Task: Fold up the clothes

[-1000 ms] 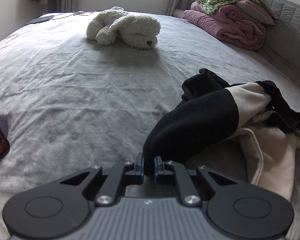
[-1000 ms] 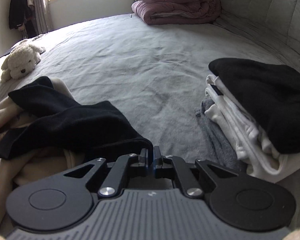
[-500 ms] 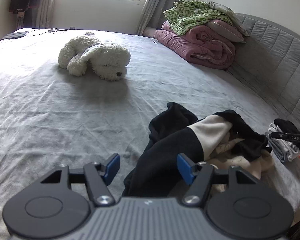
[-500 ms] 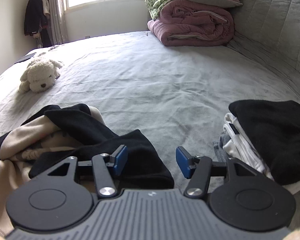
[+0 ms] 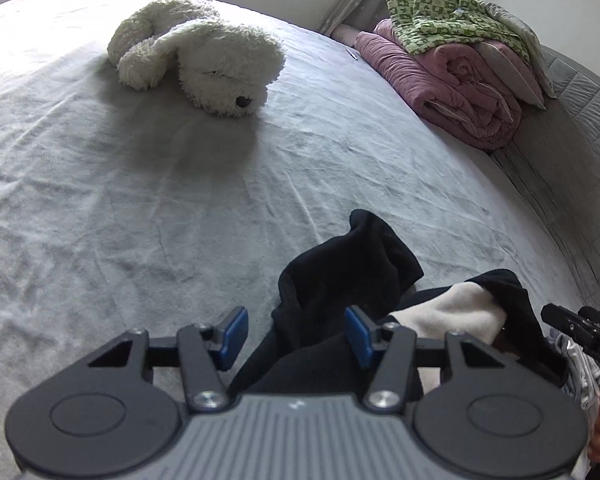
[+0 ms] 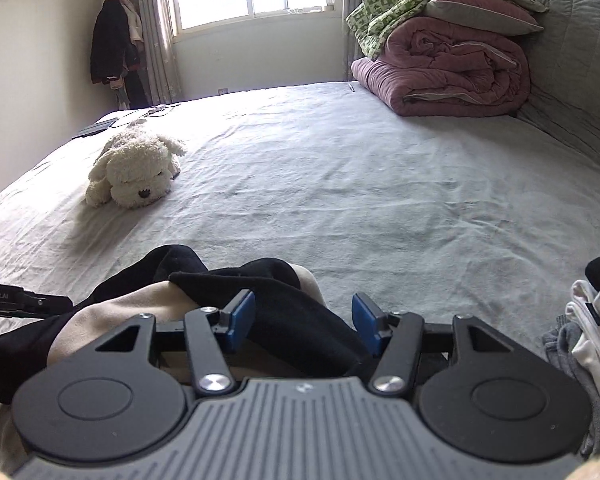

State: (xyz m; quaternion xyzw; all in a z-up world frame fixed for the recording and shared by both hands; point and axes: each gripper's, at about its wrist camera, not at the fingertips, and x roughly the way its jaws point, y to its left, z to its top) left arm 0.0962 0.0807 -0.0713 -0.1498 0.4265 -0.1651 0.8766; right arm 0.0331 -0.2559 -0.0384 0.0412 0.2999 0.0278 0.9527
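A crumpled black and cream garment [image 5: 352,276] lies on the grey bed [image 5: 180,184]. My left gripper [image 5: 296,334] is open, its blue pads either side of the black cloth, gripping nothing. My right gripper [image 6: 303,322] is open too, above the same garment [image 6: 284,300]. A stack of folded clothes [image 6: 596,328], black on top of white and grey, sits at the right edge of the right wrist view. The right gripper's tip [image 5: 580,332] shows at the right of the left wrist view, and the left gripper's tip [image 6: 20,300] at the left of the right wrist view.
A white plush dog [image 5: 204,52] lies on the far left of the bed. Rolled pink quilts with a green blanket [image 5: 460,60] are piled at the far right by the grey padded headboard [image 6: 572,60]. Dark clothes [image 6: 112,44] hang by the window.
Both grippers were shut on the black cloth a second ago; both have opened and let it go, and have lifted and tilted up. The garment has dropped onto the bed.
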